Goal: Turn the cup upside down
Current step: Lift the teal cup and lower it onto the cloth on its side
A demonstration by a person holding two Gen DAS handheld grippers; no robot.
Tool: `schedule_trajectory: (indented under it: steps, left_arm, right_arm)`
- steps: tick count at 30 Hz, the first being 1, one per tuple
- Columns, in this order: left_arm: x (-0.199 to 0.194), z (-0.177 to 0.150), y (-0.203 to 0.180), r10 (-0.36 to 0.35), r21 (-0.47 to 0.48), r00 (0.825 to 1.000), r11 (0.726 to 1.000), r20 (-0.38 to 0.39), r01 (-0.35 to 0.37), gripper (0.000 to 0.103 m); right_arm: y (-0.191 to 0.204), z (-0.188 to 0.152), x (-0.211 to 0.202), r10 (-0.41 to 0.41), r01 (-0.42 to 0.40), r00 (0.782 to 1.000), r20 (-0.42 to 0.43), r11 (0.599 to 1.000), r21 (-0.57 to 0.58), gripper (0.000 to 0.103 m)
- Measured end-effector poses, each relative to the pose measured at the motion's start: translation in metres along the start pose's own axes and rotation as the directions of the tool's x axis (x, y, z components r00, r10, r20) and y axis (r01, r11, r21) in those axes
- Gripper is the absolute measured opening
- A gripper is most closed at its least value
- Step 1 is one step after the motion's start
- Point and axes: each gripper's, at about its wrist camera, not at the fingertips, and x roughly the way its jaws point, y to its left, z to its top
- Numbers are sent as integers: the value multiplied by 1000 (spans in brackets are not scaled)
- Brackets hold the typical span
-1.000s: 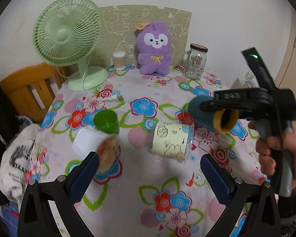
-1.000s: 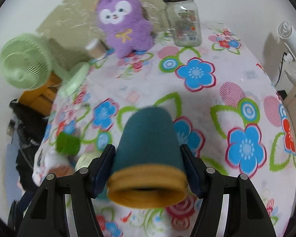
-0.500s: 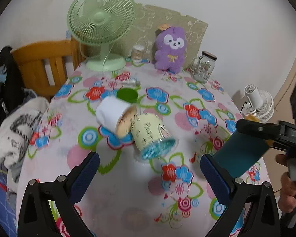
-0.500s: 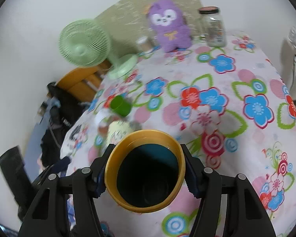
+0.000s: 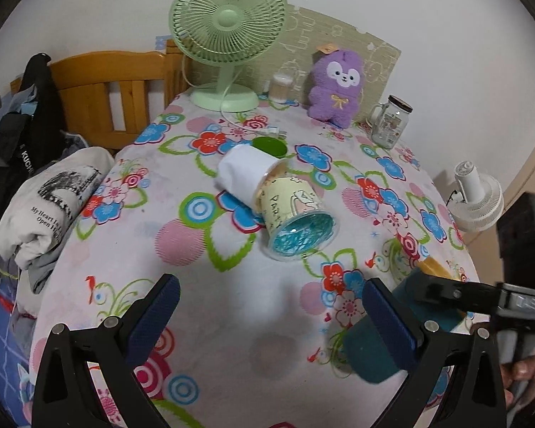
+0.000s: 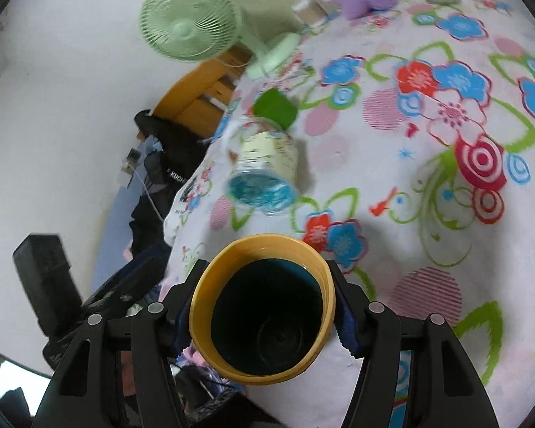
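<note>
My right gripper [image 6: 264, 315] is shut on a teal cup with a yellow rim [image 6: 267, 317]; its mouth faces the camera and its dark inside shows. In the left wrist view the same cup [image 5: 371, 353] hangs above the table's near right edge, base toward me, rim [image 5: 433, 267] away, partly hidden by my left finger. My left gripper [image 5: 271, 317] is open and empty above the near part of the floral tablecloth [image 5: 232, 321].
A pale yellow cup [image 5: 296, 214] and a white cup [image 5: 244, 174] lie on their sides mid-table, a green cup [image 5: 270, 146] behind them. At the back stand a green fan [image 5: 228, 32], a purple plush [image 5: 337, 85] and a glass jar [image 5: 390, 125]. Clothes [image 5: 42, 199] lie at left.
The right gripper has tilted and lowered the teal cup toward the table's near right edge. The left gripper has pulled back and risen, so the lying cups look farther away.
</note>
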Motion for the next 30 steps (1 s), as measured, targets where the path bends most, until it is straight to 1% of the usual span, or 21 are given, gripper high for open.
schedule_trajectory:
  steps: [2, 4, 5, 6, 7, 11, 13, 15, 21, 23, 30]
  left_arm:
    - [-1, -1, 2, 4, -2, 1000, 1000, 2, -4, 103]
    - [0, -3, 1, 2, 1, 1000, 1000, -2, -2, 103]
    - [1, -3, 0, -2, 2, 1000, 1000, -4, 2, 103]
    - [2, -4, -2, -6, 5, 1000, 1000, -7, 6, 103]
    - [3, -4, -4, -10, 10, 1000, 1000, -9, 10, 103]
    - [5, -7, -16, -28, 41, 999, 999, -18, 29, 103]
    - [6, -9, -22, -39, 49, 999, 998, -22, 40, 103]
    - [7, -11, -29, -51, 63, 998, 997, -29, 53, 103]
    - [9, -19, -56, -89, 121, 995, 988, -53, 95, 103]
    - [10, -22, -64, -100, 135, 993, 985, -61, 108, 103]
    - [14, -28, -87, -111, 190, 990, 974, -81, 125, 103]
  right_arm:
    - [-9, 0, -5, -53, 53, 998, 18, 998, 23, 67]
    - [-12, 1, -13, -134, 133, 990, 52, 991, 19, 71]
    - [-11, 2, -20, -194, 194, 978, 81, 981, 2, 78]
    - [-11, 4, -24, -231, 232, 968, 100, 973, -7, 83]
    - [-11, 6, -28, -259, 263, 958, 120, 965, -15, 84]
    - [-8, 8, -43, -308, 321, 933, 185, 946, -49, 84]
    - [-6, 7, -49, -317, 334, 926, 205, 941, -53, 84]
    - [-4, 4, -52, -320, 339, 923, 214, 939, -60, 84]
    - [1, -10, -72, -294, 315, 924, 245, 947, -53, 84]
    - [0, -15, -79, -295, 317, 921, 256, 947, -48, 84]
    - [-7, -27, -100, -286, 303, 916, 283, 953, -18, 84]
